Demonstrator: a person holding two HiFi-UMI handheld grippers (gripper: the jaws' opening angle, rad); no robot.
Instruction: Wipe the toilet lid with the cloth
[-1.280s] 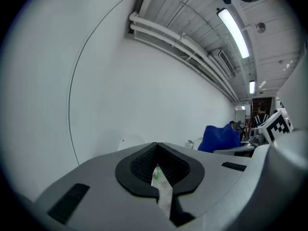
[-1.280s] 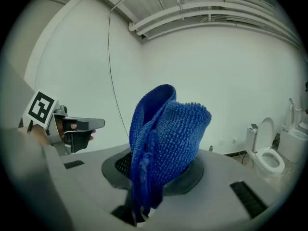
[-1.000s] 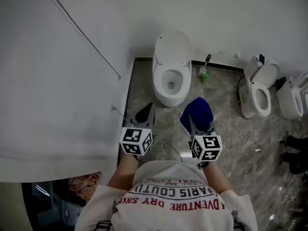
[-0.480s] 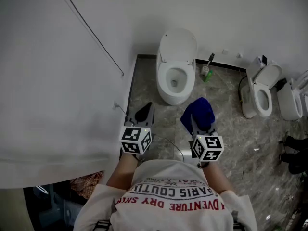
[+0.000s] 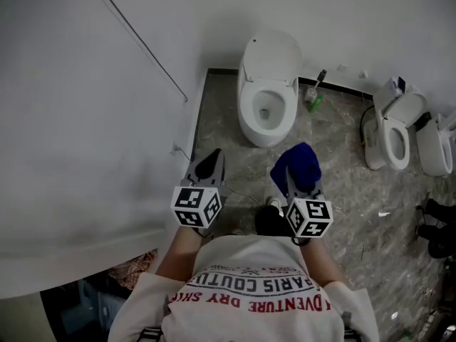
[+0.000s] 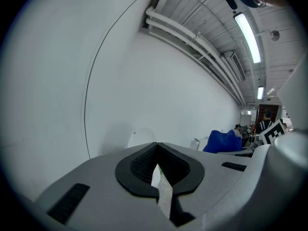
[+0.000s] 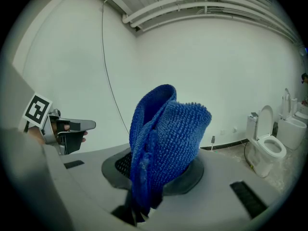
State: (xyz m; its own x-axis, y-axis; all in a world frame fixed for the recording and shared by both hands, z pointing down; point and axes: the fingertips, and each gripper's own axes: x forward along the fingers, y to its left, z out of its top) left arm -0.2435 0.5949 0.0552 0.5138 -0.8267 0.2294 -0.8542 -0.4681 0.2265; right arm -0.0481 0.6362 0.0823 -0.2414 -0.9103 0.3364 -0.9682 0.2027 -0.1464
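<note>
The white toilet stands by the back wall with its lid raised against the wall; the lid also shows over the left jaws. My right gripper is shut on a folded blue cloth, held short of the bowl above the floor. In the right gripper view the blue cloth stands up from the gripper and hides the toilet. My left gripper hangs level with it at the left, jaws together, nothing in them.
A white wall runs close along the left. A toilet brush and a green bottle stand right of the toilet. Two more toilets stand at the far right. The floor is grey marbled stone. A shoe shows between the grippers.
The view has shifted, so the toilet sits a little higher and further right. A shoe has come into view between the grippers. Both grippers keep their places, the cloth still held.
</note>
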